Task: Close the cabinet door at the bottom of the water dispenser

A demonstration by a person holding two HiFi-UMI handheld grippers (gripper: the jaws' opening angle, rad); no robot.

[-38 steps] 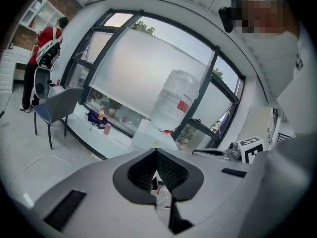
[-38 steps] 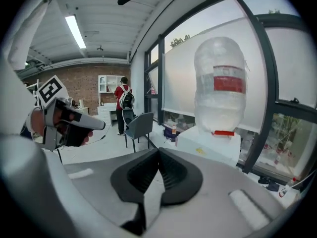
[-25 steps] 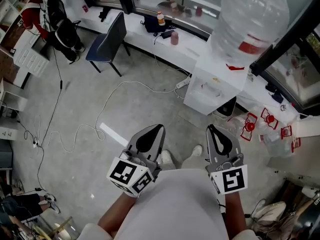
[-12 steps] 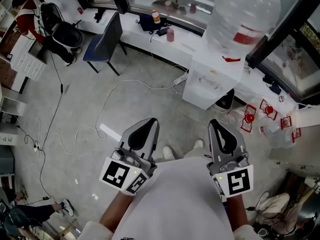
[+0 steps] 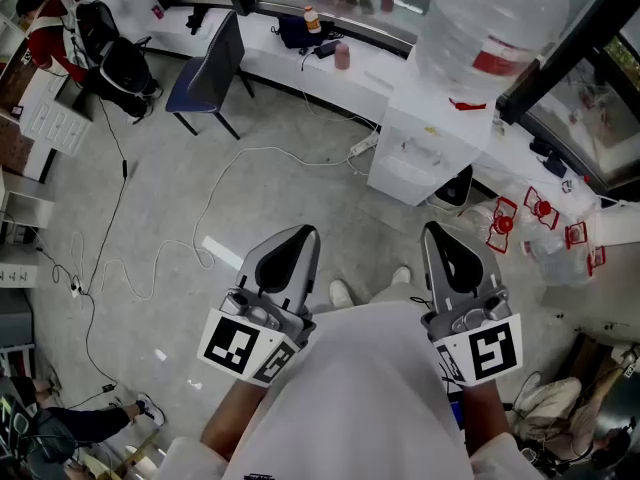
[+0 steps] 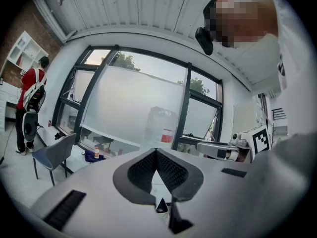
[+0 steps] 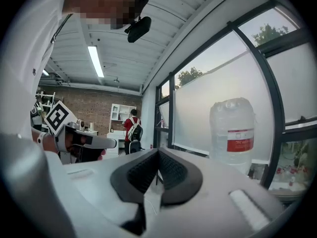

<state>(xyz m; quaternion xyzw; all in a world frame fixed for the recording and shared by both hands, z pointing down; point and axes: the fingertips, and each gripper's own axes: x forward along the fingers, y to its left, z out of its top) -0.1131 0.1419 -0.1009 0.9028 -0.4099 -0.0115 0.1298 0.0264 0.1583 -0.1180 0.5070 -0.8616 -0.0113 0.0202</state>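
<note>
White water dispenser (image 5: 425, 153) ahead of left gripper (image 5: 299, 232) and right gripper (image 5: 437, 231), both closed and empty.
Its cabinet door, indistinct here, should swing lightly; push the free edge.

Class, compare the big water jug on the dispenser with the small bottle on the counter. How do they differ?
The water jug is far larger than the small bottle. The jug sits on top of the white dispenser; the bottle stands on the counter. The jug is clear with a red label; the bottle has an orange top. Both are bottles resting on white surfaces.
</note>
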